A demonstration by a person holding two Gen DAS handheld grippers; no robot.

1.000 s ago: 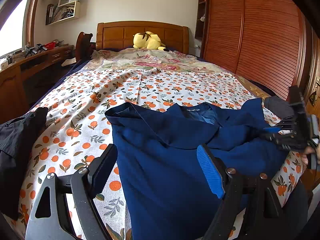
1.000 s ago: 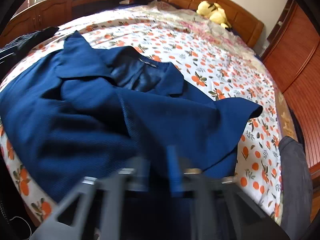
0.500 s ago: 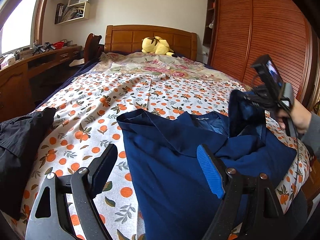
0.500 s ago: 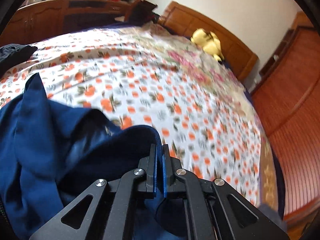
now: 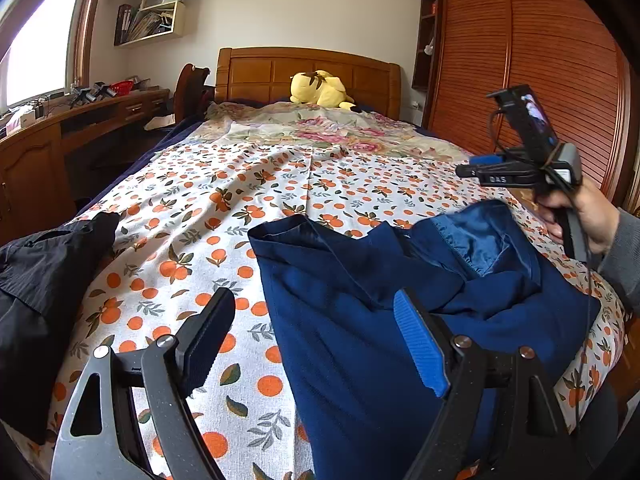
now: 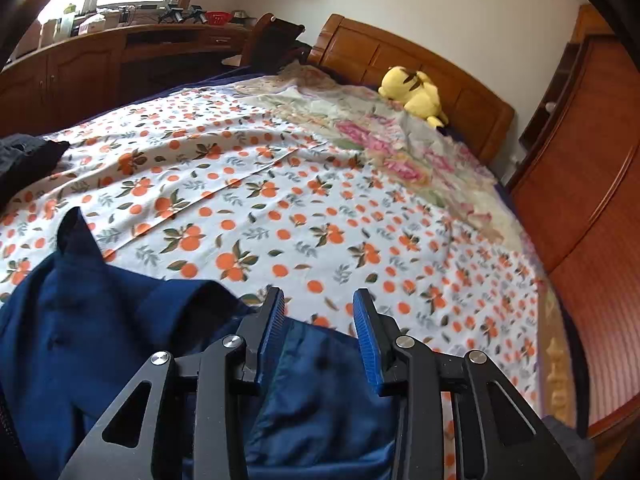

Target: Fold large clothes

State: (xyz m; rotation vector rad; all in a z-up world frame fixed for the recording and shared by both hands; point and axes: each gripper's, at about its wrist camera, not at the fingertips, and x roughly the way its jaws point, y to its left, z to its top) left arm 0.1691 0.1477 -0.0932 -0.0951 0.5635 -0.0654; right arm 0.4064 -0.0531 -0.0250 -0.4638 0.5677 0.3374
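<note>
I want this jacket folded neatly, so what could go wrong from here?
1. The right gripper is opening with nothing pinched, so the flap it hangs over may settle crooked, lining up.
2. The jacket lies at the bed edge and could slide off.

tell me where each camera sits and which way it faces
Left wrist: on the left gripper, open over the navy blue jacket, facing the wooden headboard; the right gripper and its hand show.
Right wrist: on the right gripper, jaws opening above the jacket, gripping nothing, facing the headboard slantwise.
Shared: jacket, orange-print bedsheet, yellow plush toy.
</note>
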